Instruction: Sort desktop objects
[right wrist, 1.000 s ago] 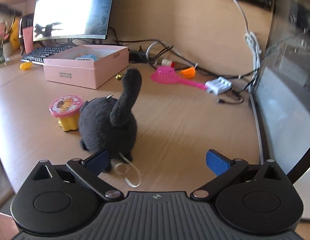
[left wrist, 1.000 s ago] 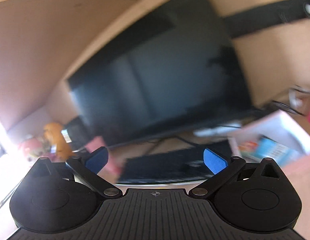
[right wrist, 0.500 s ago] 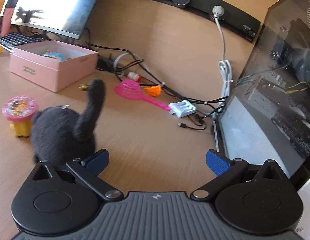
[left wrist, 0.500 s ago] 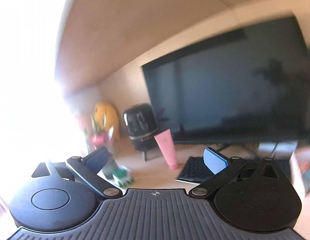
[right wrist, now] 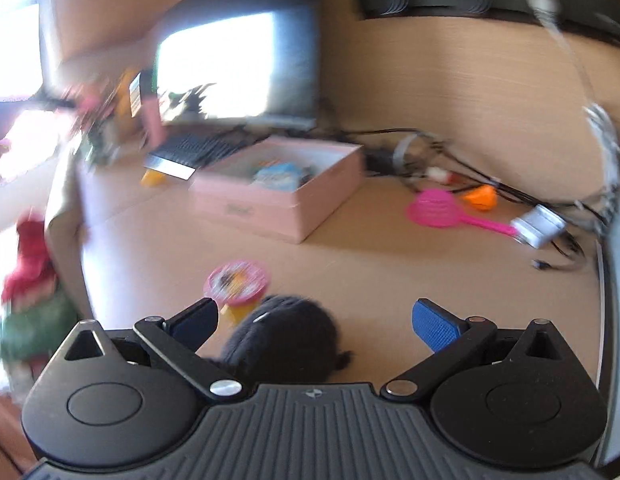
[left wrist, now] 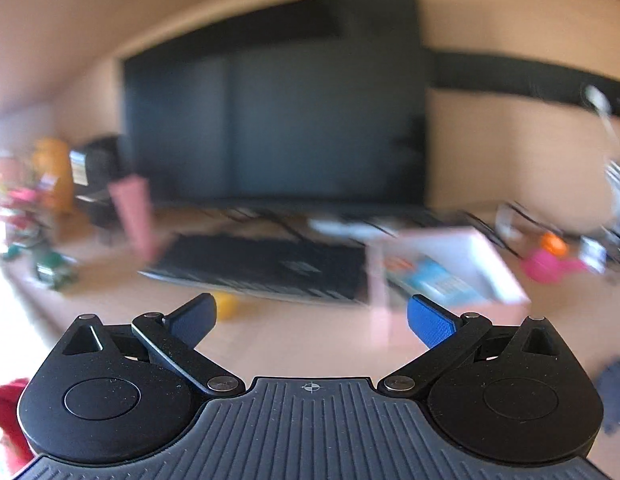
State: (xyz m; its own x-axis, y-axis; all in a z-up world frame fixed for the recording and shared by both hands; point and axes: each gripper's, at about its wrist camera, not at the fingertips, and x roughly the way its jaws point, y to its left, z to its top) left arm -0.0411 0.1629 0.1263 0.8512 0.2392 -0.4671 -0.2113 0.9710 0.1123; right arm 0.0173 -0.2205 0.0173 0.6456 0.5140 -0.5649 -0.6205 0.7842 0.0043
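Observation:
Both views are motion-blurred. My left gripper (left wrist: 310,320) is open and empty above the wooden desk, facing the black keyboard (left wrist: 262,272) and the pink box (left wrist: 449,268). A small yellow object (left wrist: 226,306) lies just beyond its left finger. My right gripper (right wrist: 313,322) is open, and the dark plush toy (right wrist: 286,340) sits low between its fingers, untouched. A pink-lidded yellow cup (right wrist: 236,284) stands just behind the plush. Farther back is the pink box (right wrist: 286,200) holding a blue packet (right wrist: 278,172).
A dark monitor (left wrist: 278,112) stands behind the keyboard. A pink tube (left wrist: 134,216) and toys (left wrist: 38,208) crowd the left. A pink swatter (right wrist: 441,210), an orange item (right wrist: 479,196), a white charger (right wrist: 539,226) and cables lie right. A red-green plush (right wrist: 30,292) sits left.
The left view has swung right and down from the window side to the keyboard and box. The right view has turned left and pulled back; the plush now sits lower between the fingers.

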